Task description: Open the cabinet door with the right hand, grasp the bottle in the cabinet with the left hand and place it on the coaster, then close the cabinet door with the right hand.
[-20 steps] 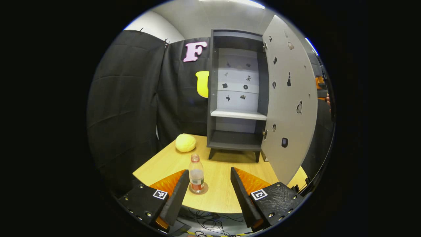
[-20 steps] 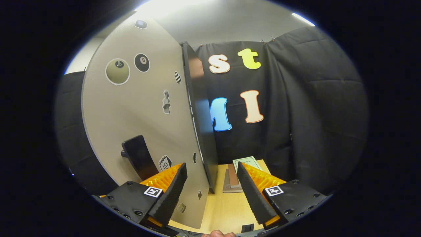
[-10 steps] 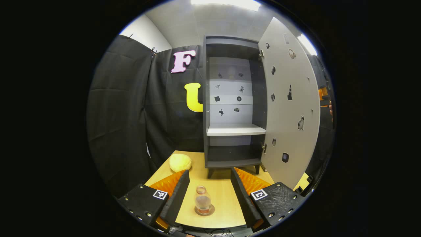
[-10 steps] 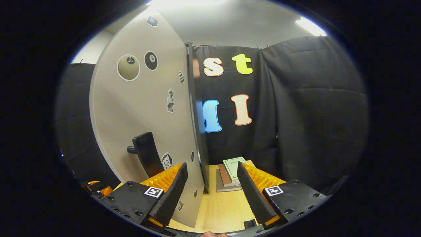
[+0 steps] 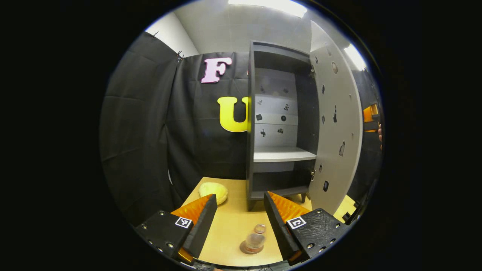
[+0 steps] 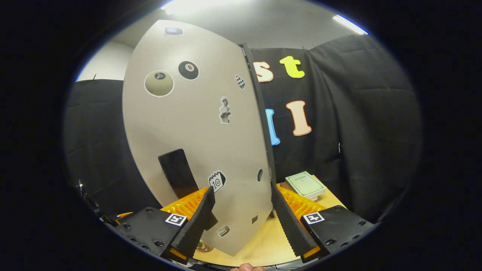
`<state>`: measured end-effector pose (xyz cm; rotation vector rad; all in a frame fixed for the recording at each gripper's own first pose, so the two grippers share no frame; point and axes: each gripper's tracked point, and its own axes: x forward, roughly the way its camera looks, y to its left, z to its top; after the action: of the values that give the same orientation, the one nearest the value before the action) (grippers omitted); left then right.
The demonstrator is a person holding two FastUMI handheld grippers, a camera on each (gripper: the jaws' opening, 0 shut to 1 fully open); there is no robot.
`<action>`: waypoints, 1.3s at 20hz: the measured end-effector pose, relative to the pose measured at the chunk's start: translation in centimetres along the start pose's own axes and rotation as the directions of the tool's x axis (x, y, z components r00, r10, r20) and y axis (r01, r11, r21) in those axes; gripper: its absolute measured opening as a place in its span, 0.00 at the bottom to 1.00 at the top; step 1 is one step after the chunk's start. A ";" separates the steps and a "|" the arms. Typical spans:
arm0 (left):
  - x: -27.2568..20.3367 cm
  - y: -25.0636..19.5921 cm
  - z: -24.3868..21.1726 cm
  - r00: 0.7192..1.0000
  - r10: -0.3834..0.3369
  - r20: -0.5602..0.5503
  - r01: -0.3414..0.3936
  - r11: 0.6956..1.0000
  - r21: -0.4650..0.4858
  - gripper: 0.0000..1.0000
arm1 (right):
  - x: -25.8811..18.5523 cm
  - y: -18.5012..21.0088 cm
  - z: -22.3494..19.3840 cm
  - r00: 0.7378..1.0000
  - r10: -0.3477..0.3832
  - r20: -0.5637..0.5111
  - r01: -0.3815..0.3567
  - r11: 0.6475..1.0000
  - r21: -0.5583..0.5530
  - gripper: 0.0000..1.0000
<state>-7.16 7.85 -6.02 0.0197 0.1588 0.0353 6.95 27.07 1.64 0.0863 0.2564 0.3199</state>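
The bottle (image 5: 255, 238) stands upright on the round coaster (image 5: 251, 248), near the close edge of the wooden table (image 5: 229, 226). It is seen from above, so the cap ring and the clear body show. The left gripper (image 5: 240, 218) hangs over this spot with its fingers spread wide and released; the bottle lies between them, closer to the right finger, and I cannot tell if it touches that finger.

Farther on the table stands the dark cabinet (image 5: 278, 124). Its inside has a pale shelf (image 5: 283, 153) in the middle, and both the shelf and the lower part hold nothing that I can see. The cabinet door (image 5: 335, 131) is open and swings out to the right. To the left of the cabinet, a yellow round thing (image 5: 213, 190) lies on the table.

In the right gripper view, the outer face of the door (image 6: 196, 143) is very close, with several stickers on it and a dark handle (image 6: 177, 174) low on the left. The right gripper (image 6: 243, 214) is released, fingers apart, and the lower right edge of the door shows between them; neither finger presses on it. Its left finger covers the lower end of the handle. To the right, behind the door, a pale green book (image 6: 305, 184) lies on the table.
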 end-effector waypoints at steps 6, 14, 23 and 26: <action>0.3 4.5 -1.3 1.000 0.018 -0.021 -0.018 1.000 -0.003 0.73 | 3.4 6.4 0.4 0.997 0.076 0.000 -0.076 0.997 -0.024 0.96; 2.7 4.7 -4.0 0.999 0.015 -0.032 -0.016 0.999 -0.034 0.73 | 5.0 7.8 -0.4 0.999 0.048 0.012 -0.046 0.993 -0.113 0.97; 7.9 1.5 -2.1 0.999 0.020 -0.048 -0.024 0.996 -0.083 0.73 | 5.4 -4.6 -1.9 0.990 -0.138 0.021 0.139 0.988 -0.064 0.97; 8.4 -0.3 1.2 0.999 0.039 -0.009 -0.039 0.994 -0.105 0.73 | 6.3 -8.3 -1.7 0.989 -0.149 0.022 0.150 0.988 -0.042 0.97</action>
<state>1.33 7.83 -6.12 -0.0829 0.1637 0.0827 14.73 21.27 -2.54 0.0272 0.2356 0.1752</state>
